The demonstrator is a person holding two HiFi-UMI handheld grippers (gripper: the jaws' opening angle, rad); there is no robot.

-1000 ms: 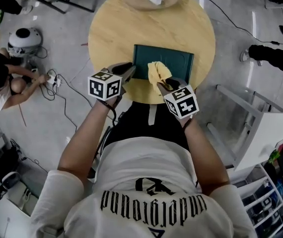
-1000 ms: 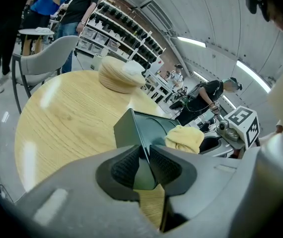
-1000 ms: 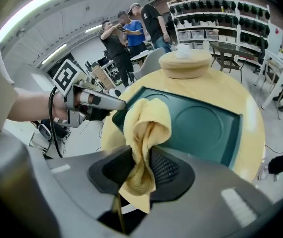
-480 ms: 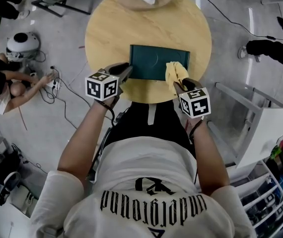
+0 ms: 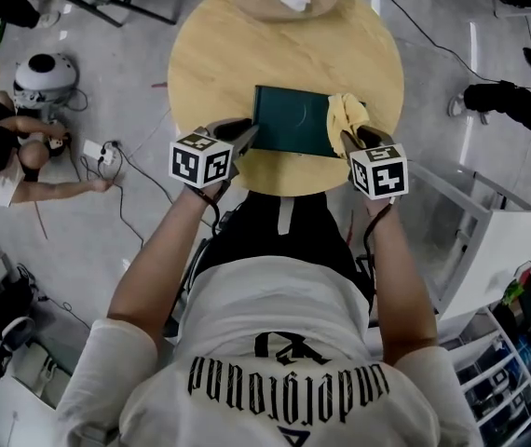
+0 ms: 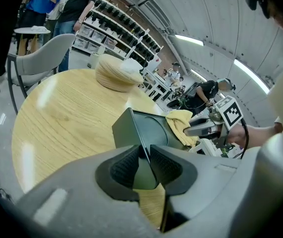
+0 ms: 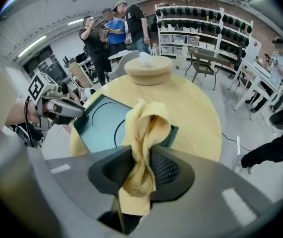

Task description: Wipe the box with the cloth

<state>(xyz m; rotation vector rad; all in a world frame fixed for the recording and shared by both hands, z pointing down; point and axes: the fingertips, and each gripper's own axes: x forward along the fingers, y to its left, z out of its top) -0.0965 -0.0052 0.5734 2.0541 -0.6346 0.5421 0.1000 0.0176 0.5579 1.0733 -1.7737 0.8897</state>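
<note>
Yellow cloth [image 7: 144, 128] clamped in right gripper [image 7: 141, 167] sits at green box's [image 5: 289, 119] right end, wiping seemingly underway; left gripper's [image 6: 144, 165] just-widening jaws pinch its corner.

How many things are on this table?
2: the box at the near edge, a bowl at the far edge. The right claw holds the cloth at the box's right end.

We're in a big open lab or workshop hall, folks! Straight out beyond the right gripper's [image 7: 142, 155] jaws, long racks of shelving [image 7: 201, 21] line a brick wall [image 7: 260, 21], row on row of dark gear. Up and left of the jaws a knot of people [image 7: 114, 29] stands talking. Off to the right are white work tables [image 7: 253, 76] (chairs too) and a loose cable [image 7: 230, 136] across bare grey floor [image 7: 231, 113]. Strip lights [image 7: 35, 42] glow overhead.
</note>
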